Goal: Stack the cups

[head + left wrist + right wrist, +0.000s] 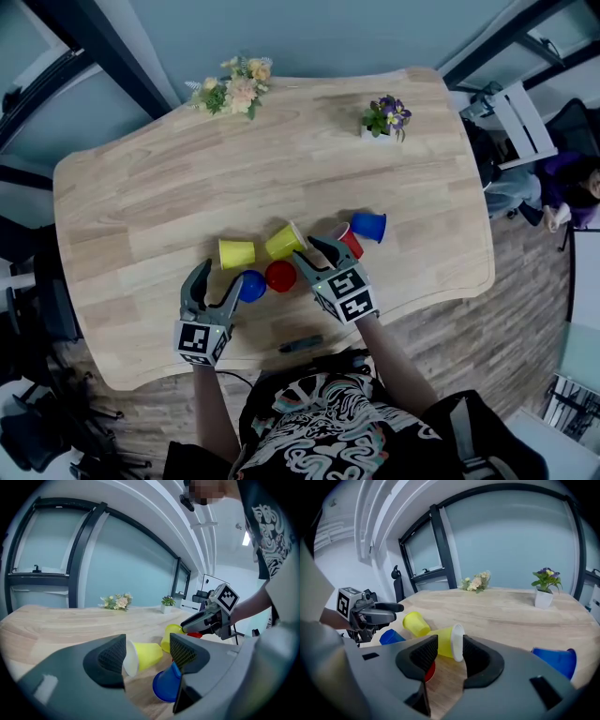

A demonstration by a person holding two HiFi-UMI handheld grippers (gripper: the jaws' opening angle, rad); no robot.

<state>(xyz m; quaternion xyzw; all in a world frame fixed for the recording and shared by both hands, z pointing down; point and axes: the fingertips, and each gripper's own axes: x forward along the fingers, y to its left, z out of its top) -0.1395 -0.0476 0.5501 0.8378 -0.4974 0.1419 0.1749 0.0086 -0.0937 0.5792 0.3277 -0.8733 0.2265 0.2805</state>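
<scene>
You are holding both grippers slack-jawed over the tipped cups (280, 276) at the table's (169, 187) near edge: the left gripper (221, 274) is grasping nothing, and the right gripper (304, 248) is straddling the yellow cup (285, 241) without squeezing it. It is probably light, thin and slippery, so pinch its rim wall gently.

Head camera: looks steeply down on my table (141, 187) from well above. Cameras on left tongs (217, 279) and right tongs (314, 251): low, close, looking across the table. All three views share the yellow cup (236, 252).
</scene>
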